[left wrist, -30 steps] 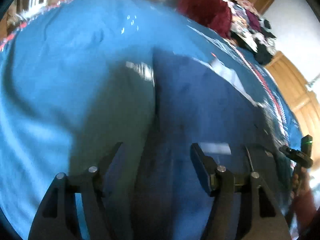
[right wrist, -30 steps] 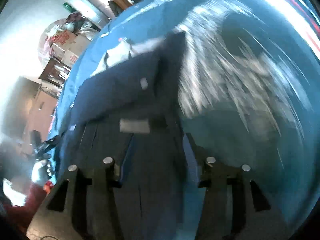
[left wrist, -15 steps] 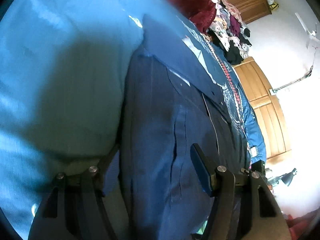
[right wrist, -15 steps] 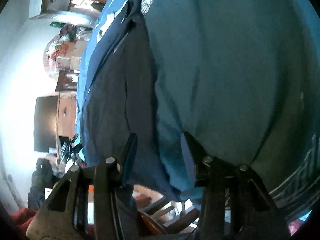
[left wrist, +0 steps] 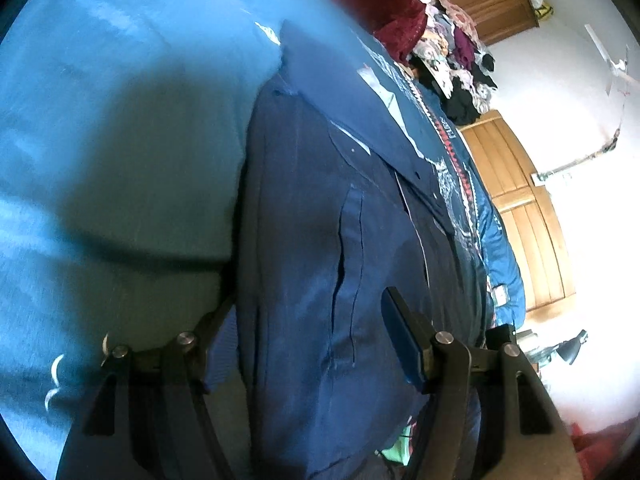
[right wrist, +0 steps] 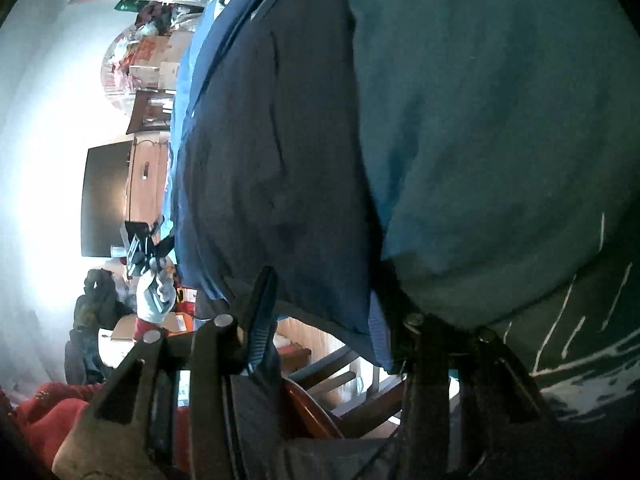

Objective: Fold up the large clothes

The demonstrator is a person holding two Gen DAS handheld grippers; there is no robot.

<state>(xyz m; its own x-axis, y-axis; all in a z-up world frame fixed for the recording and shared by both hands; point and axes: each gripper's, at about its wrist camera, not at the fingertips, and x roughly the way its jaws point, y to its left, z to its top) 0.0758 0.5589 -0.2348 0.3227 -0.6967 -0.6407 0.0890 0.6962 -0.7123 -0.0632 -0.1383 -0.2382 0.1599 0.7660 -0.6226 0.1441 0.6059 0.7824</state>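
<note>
A dark navy shirt (left wrist: 320,240) lies spread on a blue bedspread (left wrist: 100,120), collar towards the far end. My left gripper (left wrist: 308,328) stands open low at the shirt's near edge, and the cloth runs between its fingers. The right wrist view shows the same shirt (right wrist: 272,160) along the bedspread (right wrist: 500,120) at the bed's edge. My right gripper (right wrist: 320,312) is open too, with the shirt's hanging hem between its fingers. Off to the left of that view, a gloved hand (right wrist: 156,292) holds the left gripper (right wrist: 148,244).
A heap of clothes topped by a maroon cloth (left wrist: 384,8) sits at the far end of the bed. Wooden wardrobe doors (left wrist: 520,208) stand beyond. Below the bed edge I see wooden furniture (right wrist: 340,368), a dark screen (right wrist: 104,200) and a red sleeve (right wrist: 52,412).
Both grippers have dropped from above the shirt to its near edge and now look low along it. Their fingers stay apart. Little has moved in the last half second.
</note>
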